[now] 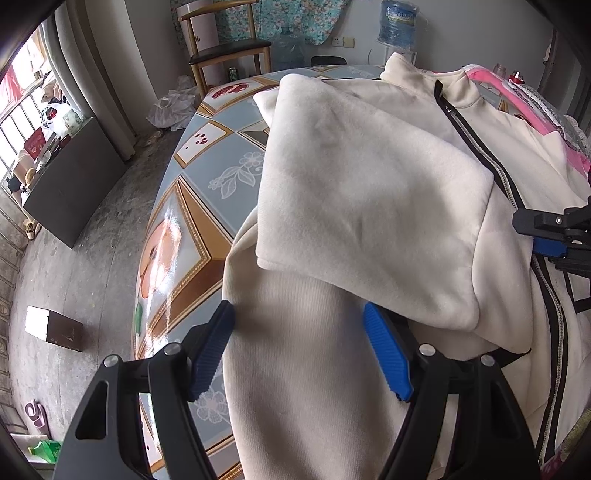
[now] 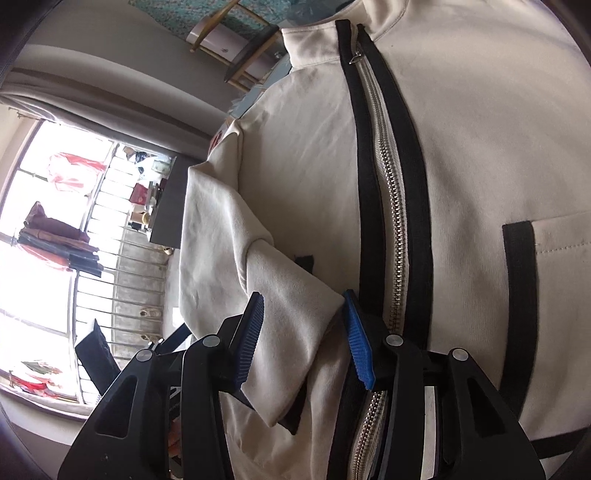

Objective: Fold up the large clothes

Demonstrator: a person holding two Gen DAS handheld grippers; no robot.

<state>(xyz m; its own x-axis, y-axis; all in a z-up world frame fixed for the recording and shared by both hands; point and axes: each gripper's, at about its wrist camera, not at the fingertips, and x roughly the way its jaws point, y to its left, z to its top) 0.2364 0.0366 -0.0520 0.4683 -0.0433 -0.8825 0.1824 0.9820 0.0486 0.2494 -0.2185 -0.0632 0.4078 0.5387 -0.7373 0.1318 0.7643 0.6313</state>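
Left gripper (image 1: 299,325) standing open over the cream jacket (image 1: 369,192).
Right gripper (image 2: 303,317) — jaws spread, clamping nothing — is straddling the folded sleeve (image 2: 291,314) beside the zipper (image 2: 397,236).

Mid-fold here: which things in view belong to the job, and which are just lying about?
Job:
cream jacket
its folded sleeve
left gripper
right gripper
table

Lying about:
pink cloth
chair
water bottle
plastic bag
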